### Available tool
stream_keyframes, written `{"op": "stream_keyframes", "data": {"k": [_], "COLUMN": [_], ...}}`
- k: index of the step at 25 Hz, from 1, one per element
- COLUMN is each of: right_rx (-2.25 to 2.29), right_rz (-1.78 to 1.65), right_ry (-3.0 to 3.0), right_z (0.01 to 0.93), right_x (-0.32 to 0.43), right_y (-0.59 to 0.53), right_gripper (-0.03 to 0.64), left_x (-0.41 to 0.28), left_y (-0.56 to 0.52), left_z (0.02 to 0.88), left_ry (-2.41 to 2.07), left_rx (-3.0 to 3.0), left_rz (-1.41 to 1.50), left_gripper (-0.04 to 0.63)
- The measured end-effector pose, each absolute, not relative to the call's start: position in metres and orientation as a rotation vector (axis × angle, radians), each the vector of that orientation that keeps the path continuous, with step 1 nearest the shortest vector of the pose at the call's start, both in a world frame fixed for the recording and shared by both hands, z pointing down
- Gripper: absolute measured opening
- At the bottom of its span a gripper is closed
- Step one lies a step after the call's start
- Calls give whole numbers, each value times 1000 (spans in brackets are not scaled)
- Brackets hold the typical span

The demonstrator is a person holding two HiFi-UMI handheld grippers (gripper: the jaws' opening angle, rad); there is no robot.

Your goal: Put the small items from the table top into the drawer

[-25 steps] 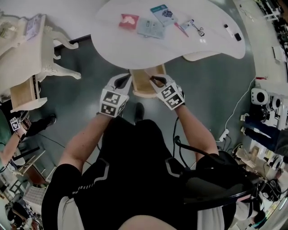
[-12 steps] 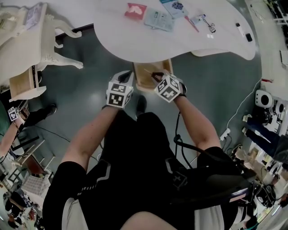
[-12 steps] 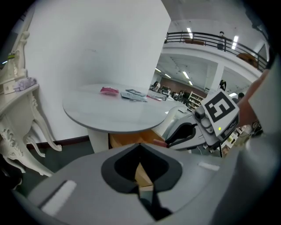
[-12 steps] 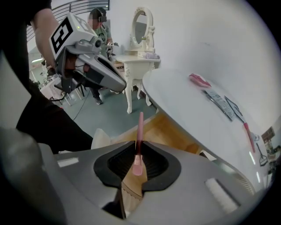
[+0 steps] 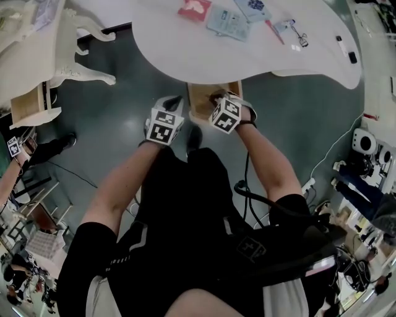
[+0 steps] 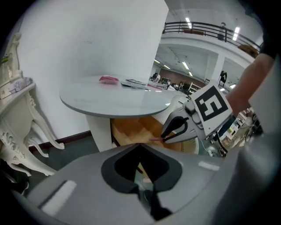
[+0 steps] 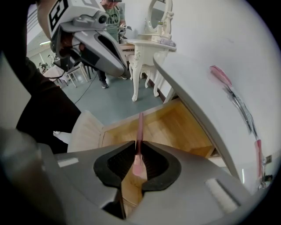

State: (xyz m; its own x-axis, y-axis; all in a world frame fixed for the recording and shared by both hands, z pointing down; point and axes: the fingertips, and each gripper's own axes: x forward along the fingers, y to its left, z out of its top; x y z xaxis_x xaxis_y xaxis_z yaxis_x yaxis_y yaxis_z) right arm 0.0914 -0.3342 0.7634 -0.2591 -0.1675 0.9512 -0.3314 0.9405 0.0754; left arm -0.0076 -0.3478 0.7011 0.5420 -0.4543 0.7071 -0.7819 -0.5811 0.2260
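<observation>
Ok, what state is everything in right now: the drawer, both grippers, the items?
Drawer: pulled open under the table top.
Right gripper: shut on the pink stick.
Pink stick: held, pointing out over the open drawer.
Left gripper: shut, nothing in it.
Red packet: lying on the table top, not yet stowed.

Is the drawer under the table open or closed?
Open. Its wooden inside shows below the table top: the drawer sticks out, and the right gripper holds a pink stick over it.
</observation>
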Motion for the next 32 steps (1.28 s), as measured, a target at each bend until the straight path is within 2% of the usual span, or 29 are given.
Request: {"op": "stream_keyframes", "data": {"k": [15,32], "right_rx": [205,95], "right_rz": [86,-22], "right_ry": [-1709,-1644], "right_z": [827,881], "right_x": [106,106], "right_y": [-348,-358], "right_gripper": [55,57], "left_x": [-21,-3], "left_y": [-352,-363], "left_z": [741,764], "left_ry": [-982,-991], "left_rx": [2220,2251], "left_rz": [863,821], "left_gripper": [0,0]}}
